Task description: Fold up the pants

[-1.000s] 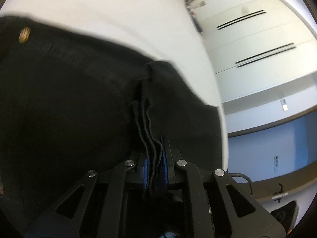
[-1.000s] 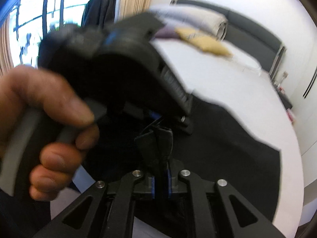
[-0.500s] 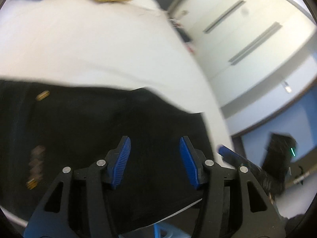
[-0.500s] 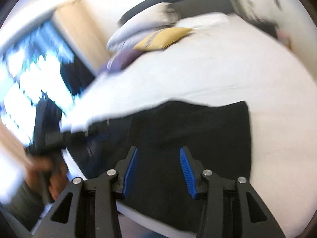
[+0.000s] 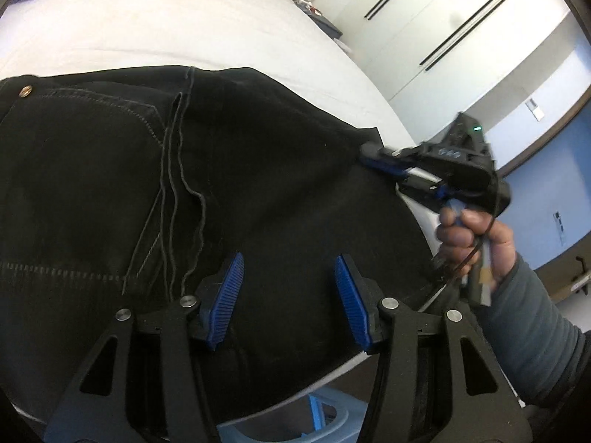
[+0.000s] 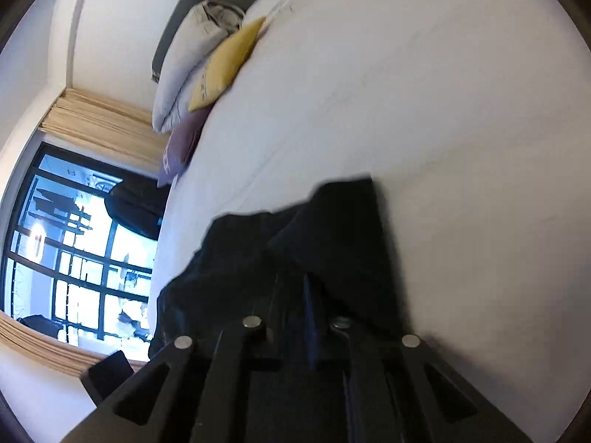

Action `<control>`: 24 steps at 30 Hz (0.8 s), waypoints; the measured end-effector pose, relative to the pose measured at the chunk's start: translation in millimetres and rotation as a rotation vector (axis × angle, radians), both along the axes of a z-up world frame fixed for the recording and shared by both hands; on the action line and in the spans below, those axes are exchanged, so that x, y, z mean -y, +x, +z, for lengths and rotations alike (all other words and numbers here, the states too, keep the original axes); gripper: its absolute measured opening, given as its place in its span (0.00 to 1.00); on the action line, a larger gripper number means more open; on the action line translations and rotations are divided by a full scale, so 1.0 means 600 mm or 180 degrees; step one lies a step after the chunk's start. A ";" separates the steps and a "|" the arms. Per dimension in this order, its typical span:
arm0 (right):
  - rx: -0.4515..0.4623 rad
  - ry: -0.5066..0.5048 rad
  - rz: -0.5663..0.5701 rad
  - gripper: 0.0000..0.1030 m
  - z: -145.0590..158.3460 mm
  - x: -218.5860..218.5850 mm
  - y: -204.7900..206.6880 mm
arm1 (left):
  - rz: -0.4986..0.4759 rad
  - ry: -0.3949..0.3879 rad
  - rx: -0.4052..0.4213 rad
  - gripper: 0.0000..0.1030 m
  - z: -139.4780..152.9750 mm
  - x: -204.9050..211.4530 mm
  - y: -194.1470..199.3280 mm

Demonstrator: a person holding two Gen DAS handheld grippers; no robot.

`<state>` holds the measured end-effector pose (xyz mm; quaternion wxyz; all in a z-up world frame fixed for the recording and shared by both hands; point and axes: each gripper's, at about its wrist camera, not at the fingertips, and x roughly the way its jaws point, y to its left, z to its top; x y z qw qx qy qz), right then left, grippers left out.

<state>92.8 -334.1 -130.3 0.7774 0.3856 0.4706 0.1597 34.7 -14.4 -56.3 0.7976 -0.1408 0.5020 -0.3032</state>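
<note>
Black pants [image 5: 229, 170] lie folded on a white bed [image 5: 166, 29], with seams and a copper rivet showing at the left. My left gripper [image 5: 288, 295] is open and empty, its blue pads just above the fabric near the bed's front edge. My right gripper [image 5: 380, 160] shows in the left wrist view at the pants' right corner, held by a hand. In the right wrist view the right gripper [image 6: 308, 295] has its fingers close together on the black pants [image 6: 332, 236], which bunch up around them.
Grey, yellow and purple pillows [image 6: 218, 62] sit at the head of the bed. A large window [image 6: 74, 258] with curtains is beside it. White wardrobe doors [image 5: 443, 37] stand past the bed's far side. A light blue basket [image 5: 314, 421] sits below the bed's edge.
Both grippers let go of the pants and opened half a second ago. Since then the right gripper has moved to the pants' right corner and closed on the fabric. The left stays open.
</note>
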 end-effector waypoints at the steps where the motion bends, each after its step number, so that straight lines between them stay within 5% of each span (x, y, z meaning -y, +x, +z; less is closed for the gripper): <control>1: 0.0104 0.0024 0.0010 0.26 0.017 -0.005 -0.005 | 0.0018 -0.0006 -0.0004 0.49 -0.009 0.003 0.000; 2: 0.0221 0.0115 0.0051 0.42 0.035 -0.009 -0.027 | 0.0042 -0.0014 -0.0011 0.49 -0.007 0.012 -0.009; 6: 0.0399 0.0501 0.0395 0.52 0.059 -0.030 -0.078 | 0.0134 -0.0065 -0.0002 0.49 -0.003 0.012 -0.027; 8: 0.0310 0.0452 0.0613 0.67 0.036 -0.059 -0.111 | 0.0188 -0.0137 -0.0013 0.49 -0.013 -0.002 -0.032; 9: 0.0154 0.0259 0.0650 0.66 0.005 -0.066 -0.135 | 0.0203 -0.0178 -0.0009 0.49 -0.019 -0.012 -0.034; 11: 0.0250 0.0045 0.0547 0.25 -0.026 -0.056 -0.172 | 0.0213 -0.0208 0.0003 0.49 -0.022 -0.025 -0.037; 12: 0.0194 0.0014 0.0424 0.25 -0.028 -0.040 -0.185 | 0.0216 -0.0219 0.0008 0.49 -0.022 -0.048 -0.040; 14: -0.0017 0.0306 0.0297 0.43 -0.020 -0.021 -0.186 | 0.0237 -0.0247 0.0013 0.49 -0.022 -0.055 -0.041; 17: 0.0553 0.0252 0.0429 0.67 0.069 -0.045 -0.169 | 0.0288 -0.0313 0.0019 0.49 -0.031 -0.058 -0.040; 20: 0.0755 0.0292 0.0390 0.92 0.099 -0.077 -0.114 | 0.0334 -0.0331 0.0027 0.49 -0.027 -0.064 -0.044; 23: 0.0532 0.0210 0.0230 0.97 0.047 -0.098 -0.042 | 0.0490 -0.0401 0.0117 0.49 -0.001 -0.087 -0.062; 24: 0.0107 -0.0092 0.0104 0.94 0.005 -0.096 -0.016 | 0.0572 -0.0433 0.0155 0.50 0.008 -0.103 -0.070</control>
